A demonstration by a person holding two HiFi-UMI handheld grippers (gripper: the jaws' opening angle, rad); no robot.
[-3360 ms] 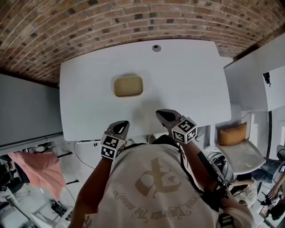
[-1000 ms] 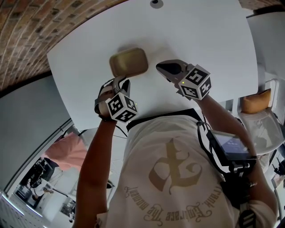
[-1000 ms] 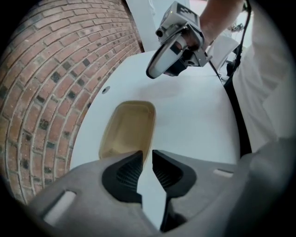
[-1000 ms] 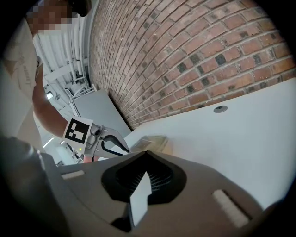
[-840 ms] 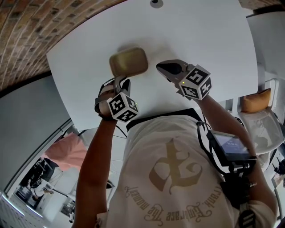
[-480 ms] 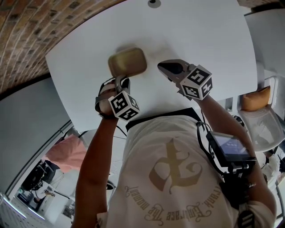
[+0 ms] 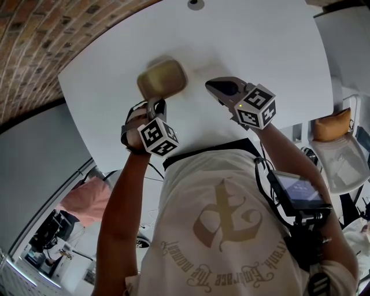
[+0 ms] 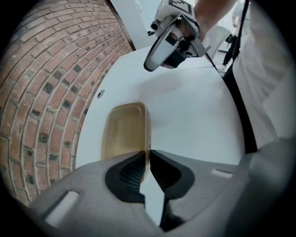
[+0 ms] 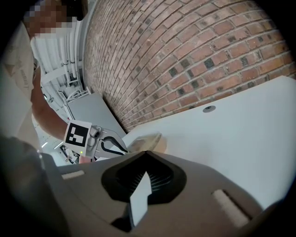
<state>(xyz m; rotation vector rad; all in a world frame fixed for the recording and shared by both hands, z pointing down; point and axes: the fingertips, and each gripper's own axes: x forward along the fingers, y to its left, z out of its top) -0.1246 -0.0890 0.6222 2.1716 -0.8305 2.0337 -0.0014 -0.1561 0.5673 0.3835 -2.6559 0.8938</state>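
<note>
L fingers: pads point(image 8: 132, 172) almost shut, w/ the thin rim of the tan tray point(image 8: 125, 132) pinched between them. The left gripper point(image 7: 155, 108) bites the near end of the tray's right-hand rim.
R fingers: the right gripper point(image 9: 145, 157) has its jaws fully together w/ nothing in them. I have it hovering over the table point(image 7: 277, 52) to the tray's right, apart from it.
Tray: sits left of centre on the white top and looks empty. I can't tell if it's off the surface yet.
Done: approach + grasp, I judge.
Left: lift, carry and set-down. No drop spot shows.
Edges: near table edge is just behind my L gripper, by the wearer's shirt point(image 7: 219, 231). Left edge is near the tray, w/ brickwork point(image 7: 34, 40) beyond. Cable hole point(image 7: 195, 4) is at the far edge, well apart.
Room: wide bare top to the right + far side.
Risk: R gripper is the only thing in the path if I carry the tray rightward, so I'd back it off first.
</note>
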